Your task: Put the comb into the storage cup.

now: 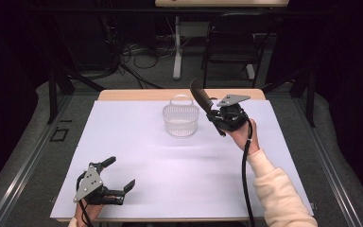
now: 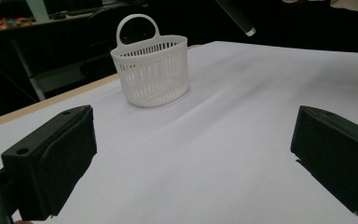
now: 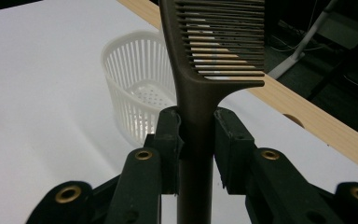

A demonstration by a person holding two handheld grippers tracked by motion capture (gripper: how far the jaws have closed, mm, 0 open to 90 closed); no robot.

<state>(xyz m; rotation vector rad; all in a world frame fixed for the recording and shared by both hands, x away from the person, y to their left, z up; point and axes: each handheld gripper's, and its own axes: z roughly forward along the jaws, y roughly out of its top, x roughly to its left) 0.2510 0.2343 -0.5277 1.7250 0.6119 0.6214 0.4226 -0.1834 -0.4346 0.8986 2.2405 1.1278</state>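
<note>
Left gripper (image 1: 121, 174) rests low at the near left of the tabletop (image 1: 137, 165), jaws spread wide and released, nothing between them; its own view shows two blocky matte-black pads (image 2: 60, 154) with bare white surface in the gap. Tabletop: smooth white sheet over a pale wooden board, wood edge showing along the far side.

Centre, toward the far edge: white basket (image 1: 181, 120), plastic, round with slightly tapered wall of narrow vertical slats, perforated floor, arched loop handle on the rim; stands upright; interior as seen in the right gripper view holds nothing.

Right of the basket, raised above the tabletop: right gripper (image 1: 211, 115), jaws clenched on the handle of a comb (image 1: 200, 97); comb is dark brown, smooth, long straight handle, wide-spaced straight teeth on one side; in the high view it tilts up and left, its toothed end near the basket's right rim, not touching it.
</note>
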